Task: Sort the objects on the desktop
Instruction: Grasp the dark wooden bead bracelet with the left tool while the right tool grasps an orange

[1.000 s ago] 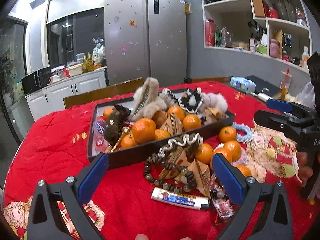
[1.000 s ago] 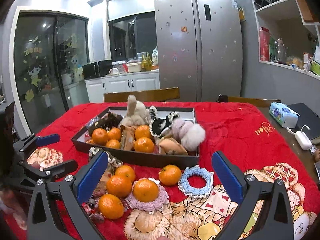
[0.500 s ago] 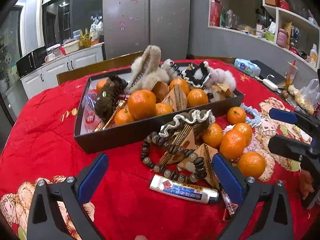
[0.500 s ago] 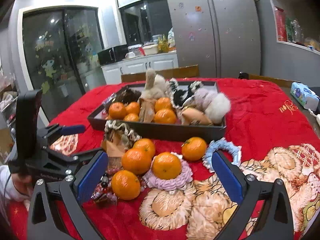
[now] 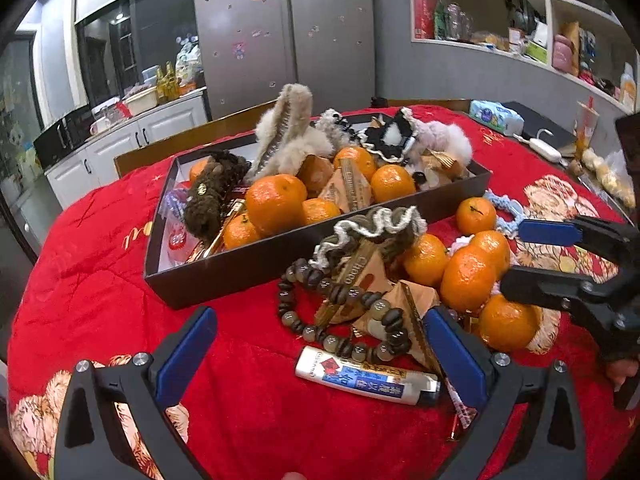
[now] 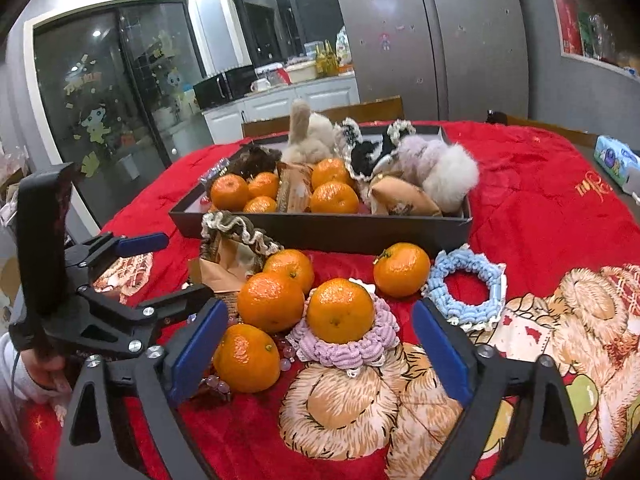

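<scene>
A dark tray (image 5: 256,268) (image 6: 320,232) on the red tablecloth holds oranges, furry scrunchies and snack packets. In front of it lie loose oranges (image 5: 466,282), a bead bracelet (image 5: 340,320), a white tube (image 5: 366,376), triangular snack packets (image 5: 404,308) and a brown-and-white scrunchie (image 5: 376,226). My left gripper (image 5: 320,356) is open and empty, just short of the bracelet and tube. My right gripper (image 6: 320,338) is open and empty, its jaws either side of an orange (image 6: 340,310) that sits on a purple scrunchie (image 6: 344,346). A blue scrunchie (image 6: 466,284) lies to its right.
The left gripper (image 6: 132,276) shows in the right wrist view, close to the oranges (image 6: 270,300). The right gripper (image 5: 532,256) shows at the right in the left wrist view. A tissue pack (image 5: 496,114) and a charger (image 5: 538,146) lie at the table's far right.
Both grippers have moved forward and down towards the loose objects. The right gripper now frames the orange on the purple scrunchie. Nothing was taken hold of.
</scene>
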A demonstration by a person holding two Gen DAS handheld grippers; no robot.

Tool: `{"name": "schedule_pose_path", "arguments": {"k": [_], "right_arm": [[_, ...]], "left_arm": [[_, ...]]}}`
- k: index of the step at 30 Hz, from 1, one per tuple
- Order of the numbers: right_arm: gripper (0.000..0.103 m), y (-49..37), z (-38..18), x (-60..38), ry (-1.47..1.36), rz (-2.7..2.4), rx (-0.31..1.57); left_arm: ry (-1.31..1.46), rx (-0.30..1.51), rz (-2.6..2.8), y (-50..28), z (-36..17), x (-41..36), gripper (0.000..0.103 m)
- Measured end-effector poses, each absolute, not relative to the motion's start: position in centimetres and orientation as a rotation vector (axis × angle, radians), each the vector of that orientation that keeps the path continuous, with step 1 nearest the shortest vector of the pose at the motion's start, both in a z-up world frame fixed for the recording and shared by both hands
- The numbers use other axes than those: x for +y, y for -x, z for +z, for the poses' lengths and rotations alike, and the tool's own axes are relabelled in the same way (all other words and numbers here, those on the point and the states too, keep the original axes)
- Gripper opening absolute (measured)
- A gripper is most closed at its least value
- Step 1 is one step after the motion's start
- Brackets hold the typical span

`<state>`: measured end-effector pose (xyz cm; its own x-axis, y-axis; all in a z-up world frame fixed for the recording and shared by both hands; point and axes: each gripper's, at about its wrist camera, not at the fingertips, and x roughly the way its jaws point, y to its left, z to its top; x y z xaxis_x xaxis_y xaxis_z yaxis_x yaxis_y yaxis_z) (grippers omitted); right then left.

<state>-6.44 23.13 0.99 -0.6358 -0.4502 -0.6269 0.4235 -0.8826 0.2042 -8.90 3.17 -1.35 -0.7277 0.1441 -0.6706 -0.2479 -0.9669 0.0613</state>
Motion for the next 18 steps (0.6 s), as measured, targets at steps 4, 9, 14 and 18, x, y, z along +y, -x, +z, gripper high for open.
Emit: {"name": "schedule_pose_path", "arguments": {"k": [4, 9, 14, 18], "right_arm": [[0.079, 6.9, 0.7, 23.0, -0.985, -2.452, -0.072], [0.064, 6.8, 0.7, 22.7, -0.973, -2.426, -0.061], [0.057, 6.9, 0.6, 23.1, -0.973, -2.415, -0.1], [0.051, 6.6, 0.8, 23.1, -0.962, -2.426, -0.087]], "left_arm": [[1.049, 0.228, 2.701, 9.1, -1.5, 3.5, 0.103], [1.09, 0.168, 2.638, 9.8, -1.9, 3.2, 0.092], [1.078, 0.146, 2.561, 9.6, -2.1, 3.7, 0.065], [1.038, 0.18, 2.528, 8.9, -2.0, 4.6, 0.037]]}}
